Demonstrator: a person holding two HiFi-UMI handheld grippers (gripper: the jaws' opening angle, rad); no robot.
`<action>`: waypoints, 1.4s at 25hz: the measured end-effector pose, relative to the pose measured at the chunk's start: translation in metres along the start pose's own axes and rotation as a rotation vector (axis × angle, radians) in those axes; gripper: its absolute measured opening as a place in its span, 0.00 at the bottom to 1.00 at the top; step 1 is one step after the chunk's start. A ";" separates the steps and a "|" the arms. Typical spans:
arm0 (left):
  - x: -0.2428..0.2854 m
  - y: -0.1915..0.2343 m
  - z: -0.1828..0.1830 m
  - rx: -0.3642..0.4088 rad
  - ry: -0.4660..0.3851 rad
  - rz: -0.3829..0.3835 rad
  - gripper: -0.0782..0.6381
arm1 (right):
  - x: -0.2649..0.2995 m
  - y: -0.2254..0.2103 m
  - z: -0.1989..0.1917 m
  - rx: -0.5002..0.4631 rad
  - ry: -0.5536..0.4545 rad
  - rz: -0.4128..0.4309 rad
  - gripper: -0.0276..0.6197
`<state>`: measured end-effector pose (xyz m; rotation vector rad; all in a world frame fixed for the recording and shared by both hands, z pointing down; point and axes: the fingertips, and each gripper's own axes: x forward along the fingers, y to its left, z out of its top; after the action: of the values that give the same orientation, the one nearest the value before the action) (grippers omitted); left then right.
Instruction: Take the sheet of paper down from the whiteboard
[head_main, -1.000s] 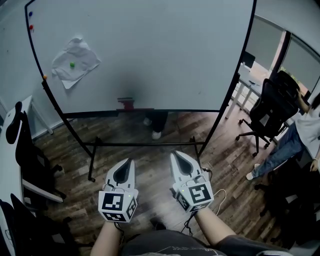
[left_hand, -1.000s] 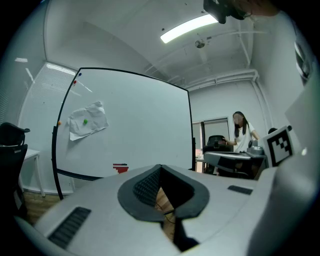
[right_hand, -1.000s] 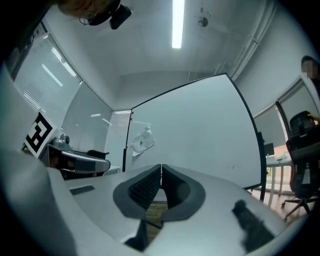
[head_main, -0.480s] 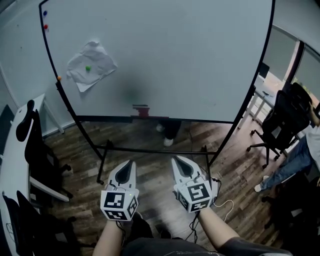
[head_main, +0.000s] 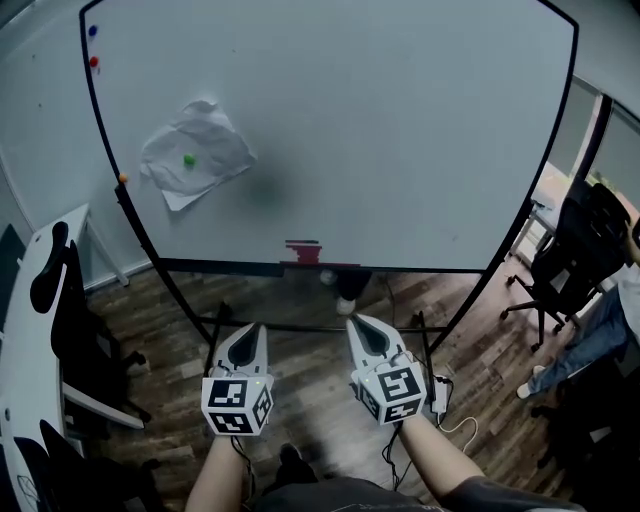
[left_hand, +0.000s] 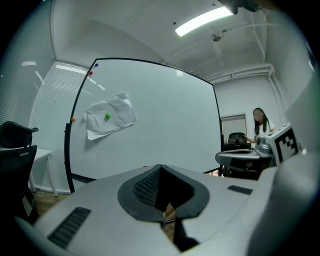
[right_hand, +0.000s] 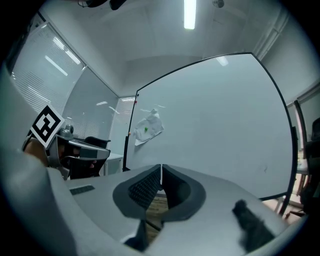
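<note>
A crumpled white sheet of paper (head_main: 196, 155) hangs at the upper left of the whiteboard (head_main: 400, 130), pinned by a small green magnet (head_main: 189, 159). The paper (left_hand: 109, 120) also shows in the left gripper view, and smaller as the paper (right_hand: 148, 127) in the right gripper view. My left gripper (head_main: 257, 328) and right gripper (head_main: 356, 323) are held side by side low in the head view, well short of the board. Both are shut with nothing between the jaws.
A red eraser (head_main: 303, 250) rests on the board's tray. Red and blue magnets (head_main: 93, 45) sit at the board's top left corner, an orange one (head_main: 122, 178) on its left frame. Black chairs (head_main: 60, 310) and a white desk stand left; another chair (head_main: 580, 240) and a seated person are right.
The whiteboard and paper have grown and shifted right and down in the head view as both grippers came closer to the board. Both stay shut and empty.
</note>
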<state>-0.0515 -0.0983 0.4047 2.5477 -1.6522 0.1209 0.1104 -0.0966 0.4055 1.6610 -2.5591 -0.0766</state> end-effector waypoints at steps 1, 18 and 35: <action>0.006 0.010 0.003 0.000 -0.004 0.001 0.13 | 0.010 0.000 0.002 -0.002 -0.002 -0.002 0.08; 0.068 0.142 0.032 -0.016 -0.038 -0.015 0.13 | 0.136 0.031 0.026 -0.028 -0.015 -0.057 0.08; 0.103 0.163 0.052 -0.021 -0.058 0.111 0.13 | 0.199 0.013 0.041 -0.004 -0.068 0.075 0.08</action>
<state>-0.1577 -0.2643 0.3728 2.4666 -1.8058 0.0383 0.0141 -0.2730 0.3756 1.5856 -2.6666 -0.1351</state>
